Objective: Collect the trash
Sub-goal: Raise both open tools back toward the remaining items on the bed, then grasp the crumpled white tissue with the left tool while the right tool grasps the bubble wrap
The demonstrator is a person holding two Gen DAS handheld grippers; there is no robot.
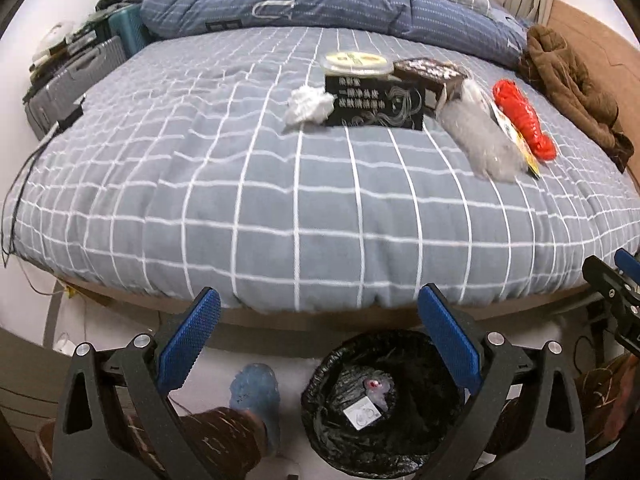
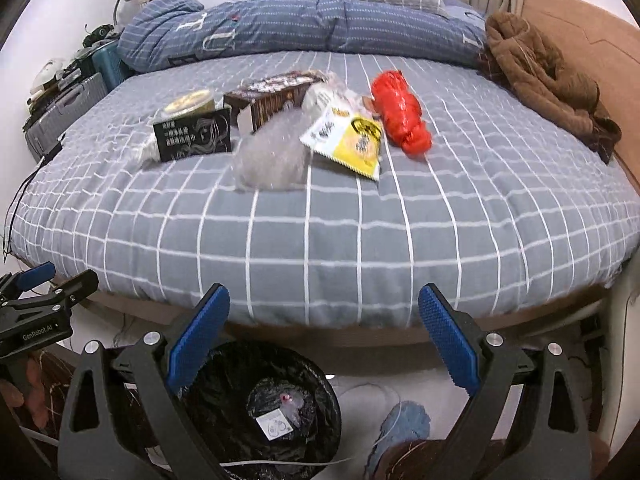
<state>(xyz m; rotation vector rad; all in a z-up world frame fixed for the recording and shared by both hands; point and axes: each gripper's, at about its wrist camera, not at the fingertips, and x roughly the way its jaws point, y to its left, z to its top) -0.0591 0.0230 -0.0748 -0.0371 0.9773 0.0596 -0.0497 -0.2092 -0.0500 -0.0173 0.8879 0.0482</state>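
While both grippers hang at the foot of the bed (image 2: 320, 240), the trash lies in a loose cluster across the grey checked cover. Farthest left sits a crumpled white tissue (image 1: 310, 105), touching a black box with pale lettering (image 1: 374, 105). Just behind that box rests a round clear-lidded container (image 1: 357, 63), and beside it a dark brown carton (image 2: 272, 94) lies on its side. Next comes a crinkled clear plastic bag (image 2: 272, 156), partly overlapped by a yellow-and-white snack packet (image 2: 348, 142). A bunched red plastic bag (image 2: 400, 108) lies just right of the packet. Well apart, at the bed's right edge, a brown jacket (image 2: 544, 76) is heaped.

On the floor below the bed edge stands a bin with a black liner (image 1: 384, 404); a small white wrapper (image 1: 362, 410) lies inside.

The left gripper (image 1: 320, 344) has its jaws spread wide, holding nothing. The right gripper (image 2: 324, 340) likewise has its jaws spread and empty.
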